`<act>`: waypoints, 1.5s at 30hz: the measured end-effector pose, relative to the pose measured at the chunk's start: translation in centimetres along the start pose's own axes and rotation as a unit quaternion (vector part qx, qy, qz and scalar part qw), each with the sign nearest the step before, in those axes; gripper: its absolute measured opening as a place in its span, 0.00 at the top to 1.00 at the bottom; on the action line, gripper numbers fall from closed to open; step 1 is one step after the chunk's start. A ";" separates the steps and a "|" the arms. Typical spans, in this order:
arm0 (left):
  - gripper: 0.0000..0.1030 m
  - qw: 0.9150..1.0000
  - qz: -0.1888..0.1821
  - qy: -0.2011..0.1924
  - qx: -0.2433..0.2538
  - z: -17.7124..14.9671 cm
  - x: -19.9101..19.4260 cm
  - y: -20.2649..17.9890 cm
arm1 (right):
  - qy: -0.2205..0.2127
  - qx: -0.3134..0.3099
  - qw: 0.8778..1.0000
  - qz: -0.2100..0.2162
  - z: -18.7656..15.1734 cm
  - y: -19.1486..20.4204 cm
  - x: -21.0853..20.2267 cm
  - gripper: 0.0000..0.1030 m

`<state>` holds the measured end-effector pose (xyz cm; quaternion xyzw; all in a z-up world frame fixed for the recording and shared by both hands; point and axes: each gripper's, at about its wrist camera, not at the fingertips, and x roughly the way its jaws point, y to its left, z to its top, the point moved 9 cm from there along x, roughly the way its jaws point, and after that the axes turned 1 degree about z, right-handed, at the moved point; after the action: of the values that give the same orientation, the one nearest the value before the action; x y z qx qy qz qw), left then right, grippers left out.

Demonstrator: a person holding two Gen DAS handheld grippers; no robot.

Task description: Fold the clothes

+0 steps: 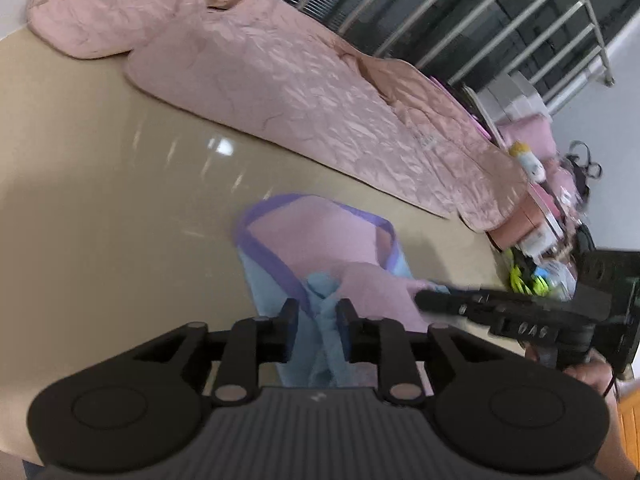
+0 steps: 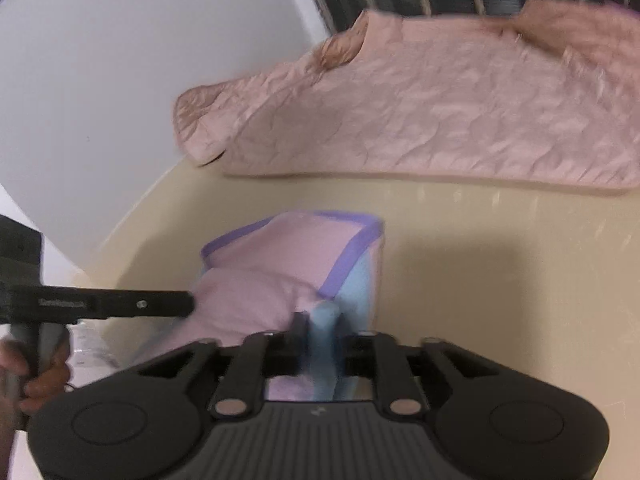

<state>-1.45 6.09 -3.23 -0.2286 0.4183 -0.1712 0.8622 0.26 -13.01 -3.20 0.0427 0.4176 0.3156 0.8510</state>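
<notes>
A small pink and light-blue garment with purple trim (image 1: 320,240) lies partly lifted on the beige table (image 1: 100,160). My left gripper (image 1: 318,310) is shut on a bunched light-blue edge of it. My right gripper (image 2: 322,322) is shut on another light-blue edge of the same garment (image 2: 288,264). The right gripper also shows in the left wrist view (image 1: 424,298), touching the pink cloth from the right. The left gripper shows in the right wrist view (image 2: 188,304), at the garment's left side.
A crumpled pink quilted jacket (image 1: 300,92) lies spread along the table's far side; it also shows in the right wrist view (image 2: 440,108). A metal rack (image 1: 520,24) stands behind. Cluttered pink boxes and bright items (image 1: 540,216) sit past the table's right end. The table (image 2: 500,260) has bare surface at the right.
</notes>
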 end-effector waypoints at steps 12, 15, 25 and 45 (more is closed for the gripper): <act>0.98 0.997 -0.046 -0.009 -0.064 0.5 0.3 -0.9 | 0.015 0.040 0.997 0.069 -1.2 -0.2 -0.2 0.92; 0.98 0.997 -0.033 -0.016 -0.064 -0.2 -1.3 -1.0 | 0.001 0.035 0.996 0.079 -0.5 0.5 -0.5 0.92; 0.81 0.997 0.012 -0.001 -0.076 -1.9 -0.8 0.7 | 0.003 0.015 0.999 0.047 -0.3 0.3 1.0 0.73; 0.87 0.998 0.021 -0.011 -0.054 -1.8 -1.8 0.3 | 0.001 -0.031 0.998 -0.053 2.9 -1.3 4.5 0.97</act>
<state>-3.88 6.75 -3.21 -0.2683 0.4224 -0.1280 0.8562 5.06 -10.88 -4.87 -0.0064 0.4103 0.2825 0.8671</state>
